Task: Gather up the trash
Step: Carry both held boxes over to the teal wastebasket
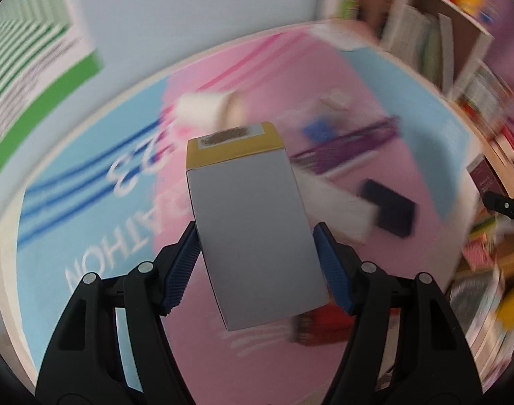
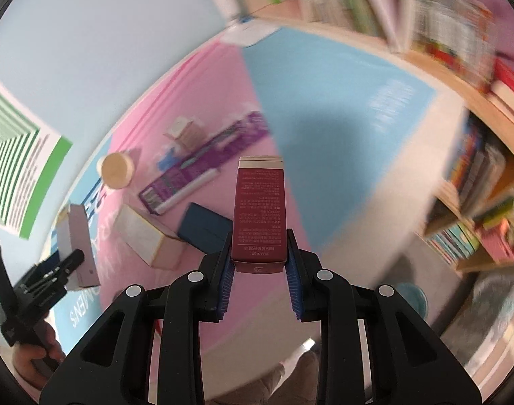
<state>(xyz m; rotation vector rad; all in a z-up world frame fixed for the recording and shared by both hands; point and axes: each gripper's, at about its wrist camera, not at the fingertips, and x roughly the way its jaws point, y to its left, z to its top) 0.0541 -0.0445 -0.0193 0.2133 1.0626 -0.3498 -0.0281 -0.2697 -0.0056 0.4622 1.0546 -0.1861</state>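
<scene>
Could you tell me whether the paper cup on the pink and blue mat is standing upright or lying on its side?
On its side: the paper cup lies tipped on the mat, its round tan end facing the right wrist camera rather than pointing up.

Both grippers are angled steeply down right now. The left gripper [image 1: 257,253] has its jaws spread fairly wide, blue pads [image 1: 181,270] pressed on both sides of a box. The right gripper [image 2: 258,263] is pinched narrow, clamped on a slimmer one. A hand [image 2: 34,361] grips the left handle.
</scene>
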